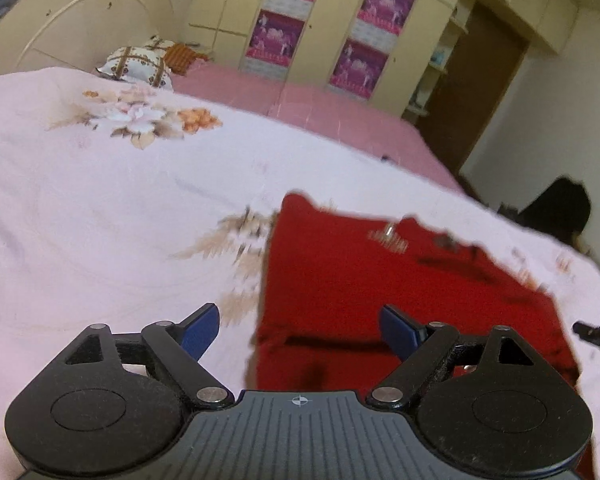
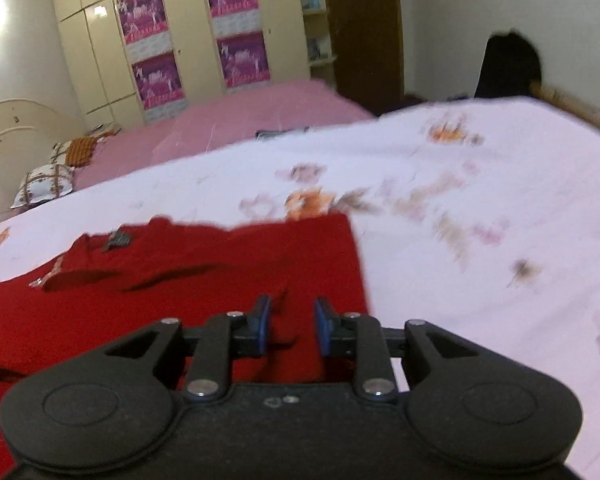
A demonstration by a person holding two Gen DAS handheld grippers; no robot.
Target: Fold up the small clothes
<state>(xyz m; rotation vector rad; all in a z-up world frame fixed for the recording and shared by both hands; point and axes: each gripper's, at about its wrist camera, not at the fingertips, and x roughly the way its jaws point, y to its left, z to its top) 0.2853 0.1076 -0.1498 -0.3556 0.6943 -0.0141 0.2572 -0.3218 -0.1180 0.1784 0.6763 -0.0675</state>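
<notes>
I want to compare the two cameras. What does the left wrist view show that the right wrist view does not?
Only the left wrist view: the left tongs, wide open, and the red garment's left edge. Only the right wrist view: the right tongs, narrowly open with nothing pinched, and the garment's right edge. Both show the red garment on the floral sheet, and the wardrobe.
</notes>
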